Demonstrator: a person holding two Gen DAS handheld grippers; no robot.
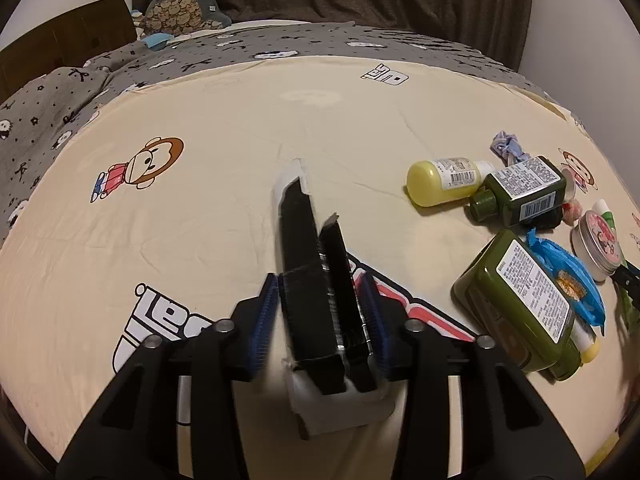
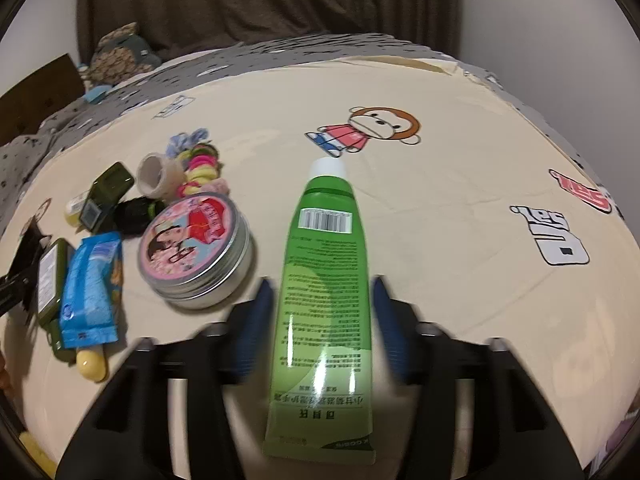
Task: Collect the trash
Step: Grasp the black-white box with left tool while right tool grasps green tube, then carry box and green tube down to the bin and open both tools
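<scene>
My left gripper (image 1: 320,280) points down at the cream cartoon bedsheet (image 1: 200,220). Its blue pads press both sides of a long black pack with white edges (image 1: 304,240), which sticks out ahead of the fingers. In the right wrist view, my right gripper (image 2: 322,282) has a green tube (image 2: 324,280) with a white cap between its blue pads. The pads sit against the tube's sides and the cap points away from me. The tube lies along the sheet (image 2: 460,240).
A cluster lies between the grippers: a round pink-lidded tin (image 2: 196,248), a blue wrapper (image 2: 90,284), green bottles (image 1: 520,300) (image 1: 520,192), a yellow bottle (image 1: 440,180), a tape roll (image 2: 158,174) and hair ties (image 2: 200,168). A grey blanket (image 1: 280,44) and a plush toy (image 1: 180,12) lie behind.
</scene>
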